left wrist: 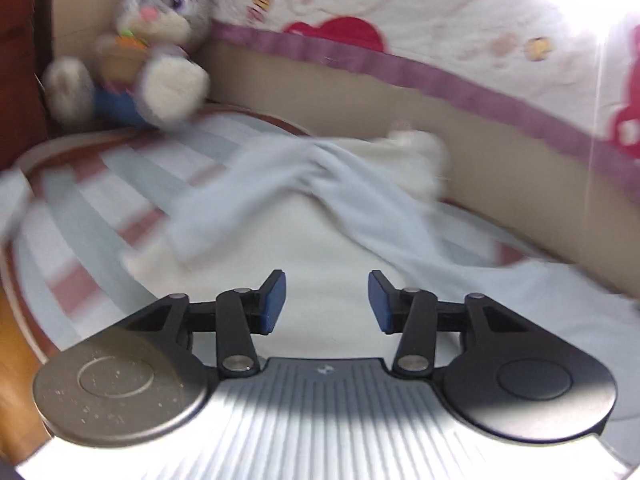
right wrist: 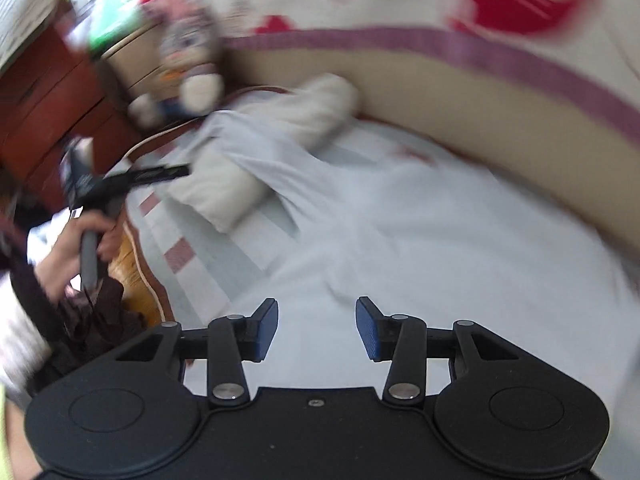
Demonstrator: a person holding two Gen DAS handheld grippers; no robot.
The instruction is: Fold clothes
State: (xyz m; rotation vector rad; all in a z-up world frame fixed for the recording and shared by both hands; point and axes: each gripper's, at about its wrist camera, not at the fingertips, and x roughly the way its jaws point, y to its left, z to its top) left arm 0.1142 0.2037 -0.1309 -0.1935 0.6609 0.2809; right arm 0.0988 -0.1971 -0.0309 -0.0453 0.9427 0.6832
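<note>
- Left hand-held gripper point(left wrist: 327, 300): jaws spread wide, gripping nothing, hovering over cream fabric.
- Right hand-held gripper point(right wrist: 317, 328): jaws equally wide apart, empty, above pale blue cloth.
- Pale blue garment point(left wrist: 280, 176): crumpled across the striped bed point(left wrist: 80, 216), over a cream garment point(left wrist: 416, 152) (both blurred).
- Person's hand point(right wrist: 80, 248): far left in the right wrist view, gripping a handle.
- Plush rabbit point(left wrist: 156, 36): seated in the far left corner, against the quilted bumper point(left wrist: 440, 16).
</note>
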